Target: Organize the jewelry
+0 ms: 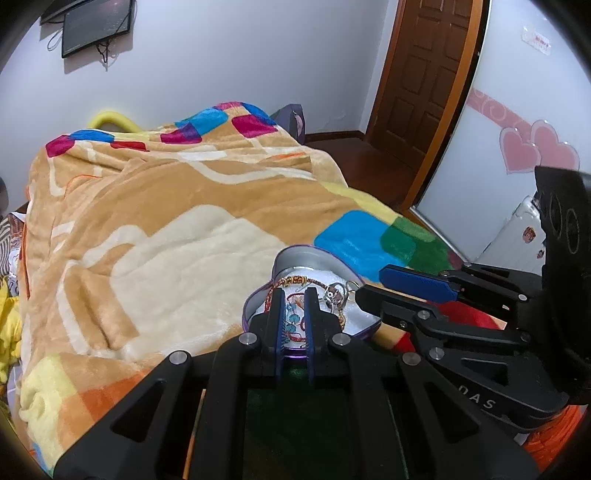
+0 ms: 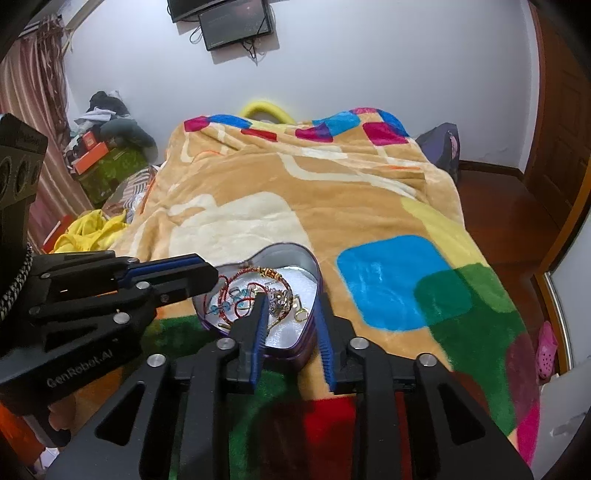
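Observation:
A purple heart-shaped tin point(image 1: 295, 258) point(image 2: 295, 253) lies open on the bed blanket. It holds jewelry: a red cord bracelet with gold beads point(image 2: 255, 275), blue beads point(image 2: 242, 304) and silver and gold rings point(image 1: 338, 293). My left gripper point(image 1: 294, 295) straddles the tin's near rim, its narrow gap over the red cord and blue beads. My right gripper point(image 2: 291, 302) straddles the tin's right wall, one finger inside among the jewelry, one outside. Each gripper shows in the other's view: the right one point(image 1: 369, 286), the left one point(image 2: 210, 275).
A plush blanket point(image 1: 184, 229) point(image 2: 332, 206) with coloured squares covers the bed. A wooden door point(image 1: 428, 74) and a wardrobe panel with pink hearts point(image 1: 517, 147) stand to the right. Clothes and boxes point(image 2: 107, 147) pile up at the left; monitors point(image 2: 236, 22) hang on the wall.

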Action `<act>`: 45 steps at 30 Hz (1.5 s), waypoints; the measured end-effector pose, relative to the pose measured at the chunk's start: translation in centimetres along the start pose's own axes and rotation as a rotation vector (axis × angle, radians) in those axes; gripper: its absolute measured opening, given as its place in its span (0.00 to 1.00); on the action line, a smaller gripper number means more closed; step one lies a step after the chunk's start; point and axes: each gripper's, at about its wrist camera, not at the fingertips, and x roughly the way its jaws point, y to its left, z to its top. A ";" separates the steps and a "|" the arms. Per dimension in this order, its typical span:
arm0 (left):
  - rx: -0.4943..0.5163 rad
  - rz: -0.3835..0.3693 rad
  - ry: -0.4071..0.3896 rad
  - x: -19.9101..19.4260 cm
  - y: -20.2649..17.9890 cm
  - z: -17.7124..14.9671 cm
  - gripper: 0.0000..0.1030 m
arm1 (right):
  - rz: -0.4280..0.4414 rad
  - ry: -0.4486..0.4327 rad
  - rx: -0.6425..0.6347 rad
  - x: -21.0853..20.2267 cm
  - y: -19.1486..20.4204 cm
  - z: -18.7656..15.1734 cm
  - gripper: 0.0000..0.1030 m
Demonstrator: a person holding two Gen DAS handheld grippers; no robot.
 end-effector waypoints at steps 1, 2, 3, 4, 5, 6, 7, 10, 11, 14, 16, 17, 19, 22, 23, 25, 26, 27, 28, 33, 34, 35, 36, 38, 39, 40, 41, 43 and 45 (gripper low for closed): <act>-0.004 0.001 -0.006 -0.4 0.0 0.1 0.10 | -0.001 -0.008 0.000 -0.4 0.1 0.1 0.27; -0.008 0.003 -0.016 -1.0 0.1 0.2 0.11 | -0.003 -0.017 -0.001 -0.8 0.1 0.2 0.28; -0.012 0.004 -0.024 -1.6 0.1 0.2 0.12 | -0.005 -0.031 -0.004 -1.5 0.3 0.4 0.28; -0.015 0.006 -0.031 -2.1 0.1 0.3 0.15 | -0.007 -0.042 -0.006 -2.0 0.4 0.6 0.28; -0.019 0.008 -0.044 -2.8 0.1 0.4 0.17 | -0.010 -0.057 -0.008 -2.6 0.5 0.7 0.28; -0.020 0.009 -0.054 -3.5 0.1 0.5 0.18 | -0.013 -0.078 -0.010 -3.5 0.7 1.0 0.28; -0.020 0.013 -0.068 -4.2 0.0 0.6 0.22 | -0.015 -0.095 -0.011 -4.2 0.8 1.2 0.28; -0.011 0.050 -0.133 -7.0 -0.5 0.8 0.37 | -0.017 -0.169 -0.010 -7.2 1.3 1.9 0.28; -0.008 0.063 -0.166 -8.3 -0.7 0.9 0.40 | -0.015 -0.197 -0.010 -8.3 1.4 2.1 0.28; -0.007 0.079 -0.242 -11.7 -1.3 1.2 0.41 | -0.016 -0.284 -0.015 -11.8 2.2 2.6 0.28; -0.009 0.083 -0.294 -14.0 -1.6 1.2 0.42 | -0.019 -0.355 -0.025 -14.6 3.1 2.7 0.28; -0.009 0.087 -0.331 -15.5 -1.9 1.2 0.44 | -0.024 -0.391 -0.033 -15.9 3.5 2.7 0.28; -0.005 0.098 -0.393 -17.9 -2.5 1.2 0.46 | -0.035 -0.453 -0.050 -18.1 4.6 2.5 0.28; 0.011 0.135 -0.517 -22.2 -3.8 0.7 0.52 | -0.044 -0.547 -0.075 -21.3 6.2 2.0 0.28; 0.015 0.142 -0.548 -23.2 -4.1 0.5 0.55 | -0.053 -0.575 -0.084 -22.2 6.7 1.8 0.30; 0.023 0.157 -0.597 -25.0 -4.6 0.1 0.62 | -0.088 -0.624 -0.105 -23.7 7.7 1.4 0.36; 0.027 0.169 -0.625 -26.1 -5.0 -0.3 0.66 | -0.108 -0.645 -0.114 -24.2 8.3 1.1 0.40; 0.030 0.179 -0.644 -26.7 -5.2 -0.5 0.68 | -0.130 -0.667 -0.124 -24.7 8.8 0.8 0.42; 0.034 0.191 -0.665 -27.5 -5.5 -0.9 0.72 | -0.143 -0.680 -0.130 -25.0 9.2 0.7 0.45; 0.030 0.210 -0.703 -28.8 -6.1 -2.1 0.91 | -0.193 -0.719 -0.126 -25.5 10.1 0.2 0.65; 0.025 0.212 -0.704 -28.7 -6.1 -2.2 0.92 | -0.212 -0.731 -0.120 -25.4 10.2 0.1 0.70; 0.022 0.214 -0.702 -28.6 -6.1 -2.4 0.93 | -0.227 -0.735 -0.117 -25.2 10.3 0.1 0.76; 0.019 0.215 -0.700 -28.6 -6.2 -2.6 0.94 | -0.247 -0.739 -0.114 -25.4 10.3 -0.1 0.78; 0.010 0.215 -0.696 -28.4 -6.1 -3.0 0.97 | -0.260 -0.743 -0.110 -25.6 10.3 -0.3 0.83; 0.007 0.211 -0.694 -28.6 -6.2 -3.4 0.97 | -0.262 -0.742 -0.108 -25.7 10.4 -0.3 0.84; 0.005 0.208 -0.690 -28.4 -6.3 -3.4 0.98 | -0.261 -0.739 -0.107 -25.8 10.4 -0.3 0.85; 0.004 0.208 -0.685 -28.2 -6.4 -3.6 0.98 | -0.260 -0.737 -0.106 -25.9 10.3 -0.4 0.86; 0.001 0.212 -0.679 -28.1 -6.5 -3.7 0.98 | -0.257 -0.726 -0.106 -25.8 10.3 -0.4 0.86; 0.000 0.209 -0.672 -27.9 -6.5 -3.8 0.98 | -0.256 -0.714 -0.106 -25.9 10.2 -0.8 0.86</act>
